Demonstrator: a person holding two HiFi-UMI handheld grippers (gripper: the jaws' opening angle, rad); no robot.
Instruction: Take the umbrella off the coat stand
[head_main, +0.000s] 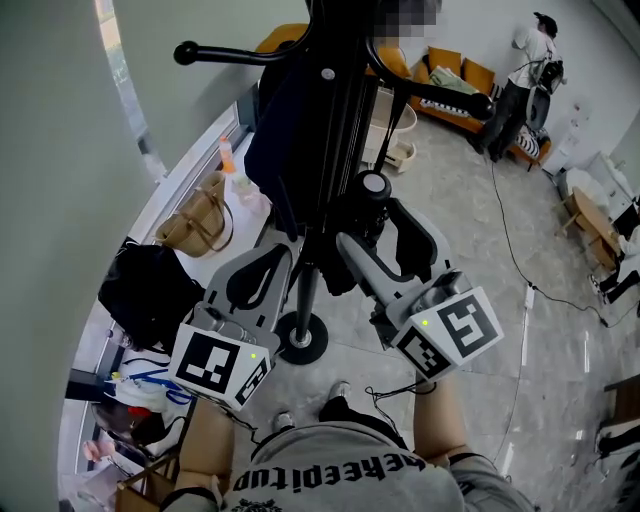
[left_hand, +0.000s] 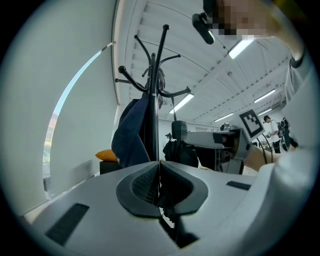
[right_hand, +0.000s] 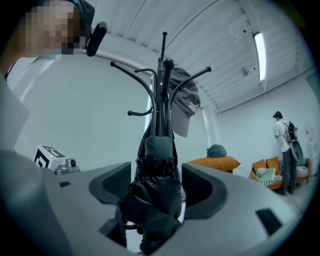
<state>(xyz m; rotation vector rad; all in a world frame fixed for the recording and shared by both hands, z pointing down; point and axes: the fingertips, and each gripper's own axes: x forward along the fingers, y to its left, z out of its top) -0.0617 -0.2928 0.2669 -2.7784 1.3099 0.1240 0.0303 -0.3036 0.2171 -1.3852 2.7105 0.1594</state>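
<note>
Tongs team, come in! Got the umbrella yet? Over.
Left tongs shut. Right tongs open, black umbrella between them, not gripped. Umbrella right by coat stand pole. Grey cap on hook above, over.

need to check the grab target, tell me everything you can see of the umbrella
The umbrella is a compact black one, folded, with its fabric bunched in loose creases below a ring of rib tips and a rounded cap. It is upright, close against the coat stand pole, between the open jaws of the right gripper, which do not clamp it. What it hangs from isn't visible.
</note>
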